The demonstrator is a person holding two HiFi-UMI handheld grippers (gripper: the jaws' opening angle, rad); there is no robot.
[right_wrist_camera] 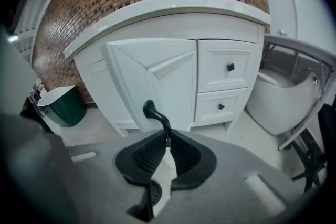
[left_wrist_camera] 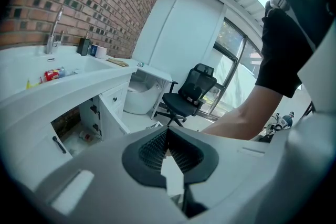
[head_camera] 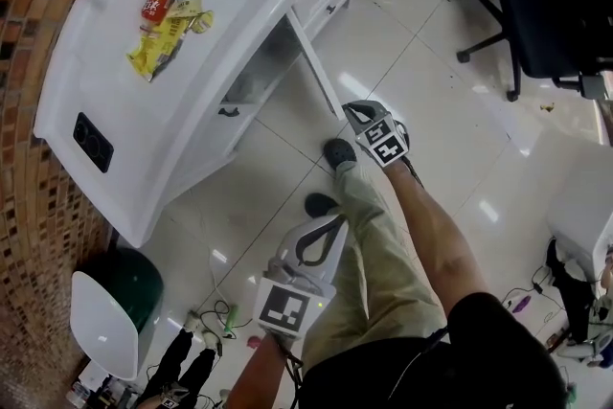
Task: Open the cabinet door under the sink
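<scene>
The right gripper [right_wrist_camera: 167, 136], the nearer one, has its jaws pinched on the black curved handle [right_wrist_camera: 153, 111] of the white cabinet door [right_wrist_camera: 168, 78] straight ahead, while the left gripper [left_wrist_camera: 168, 132], jaws together and empty, hangs farther back.

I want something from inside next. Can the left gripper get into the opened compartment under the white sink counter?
Likely yes. The white cabinet door is swung out, the right gripper clamped on its black curved handle, and the left gripper faces the open compartment with only bare floor between.
</scene>
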